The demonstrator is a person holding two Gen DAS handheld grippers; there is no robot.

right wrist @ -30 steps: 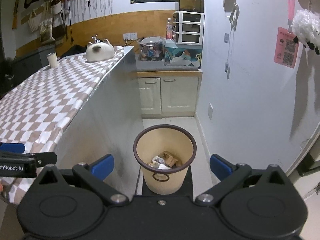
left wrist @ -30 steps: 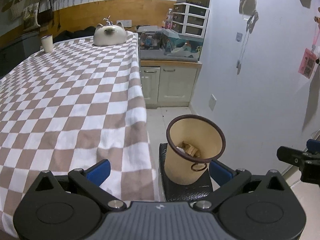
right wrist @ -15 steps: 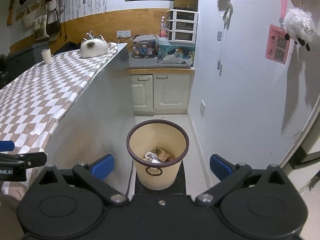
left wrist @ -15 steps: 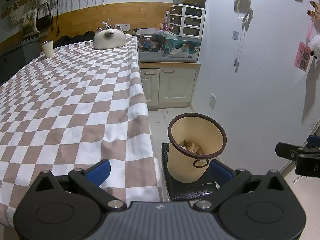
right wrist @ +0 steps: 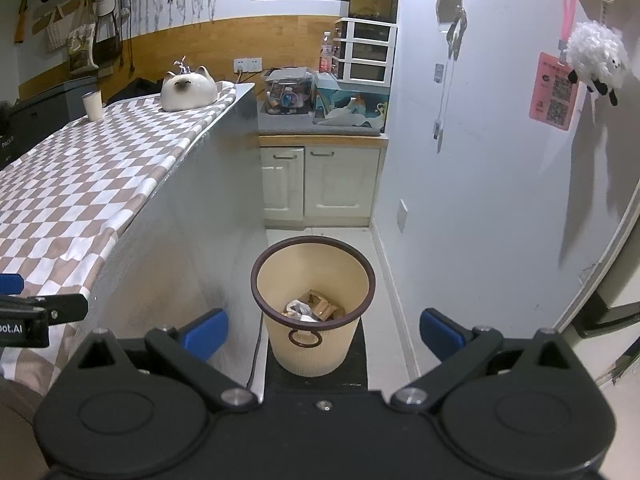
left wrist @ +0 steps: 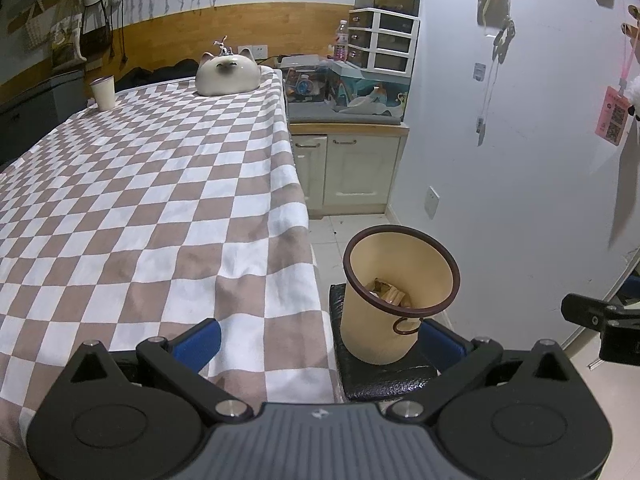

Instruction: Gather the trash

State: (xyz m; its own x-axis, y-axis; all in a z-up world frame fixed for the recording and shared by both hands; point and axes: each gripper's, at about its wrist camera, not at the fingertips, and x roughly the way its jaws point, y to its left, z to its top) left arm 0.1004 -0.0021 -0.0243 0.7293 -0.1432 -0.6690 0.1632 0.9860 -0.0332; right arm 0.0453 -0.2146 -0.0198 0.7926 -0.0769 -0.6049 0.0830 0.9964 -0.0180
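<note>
A cream waste bin (right wrist: 314, 312) with a dark rim stands on a black stool (right wrist: 316, 376) on the floor beside the table. Crumpled paper and brown scraps (right wrist: 316, 308) lie in its bottom. In the left wrist view the same bin (left wrist: 396, 292) sits right of the checked tablecloth (left wrist: 140, 208). My left gripper (left wrist: 316, 338) is open over the table's near corner, nothing between its blue pads. My right gripper (right wrist: 322, 330) is open above and in front of the bin, holding nothing.
A cat-shaped ceramic pot (left wrist: 226, 72) and a paper cup (left wrist: 103, 92) stand at the table's far end. Cream cabinets (right wrist: 320, 184) with a cluttered counter close the aisle. A white wall (right wrist: 480, 200) runs along the right.
Both grippers have drawn back and risen a little, so the bin appears smaller and farther away. Their jaws stay open.
</note>
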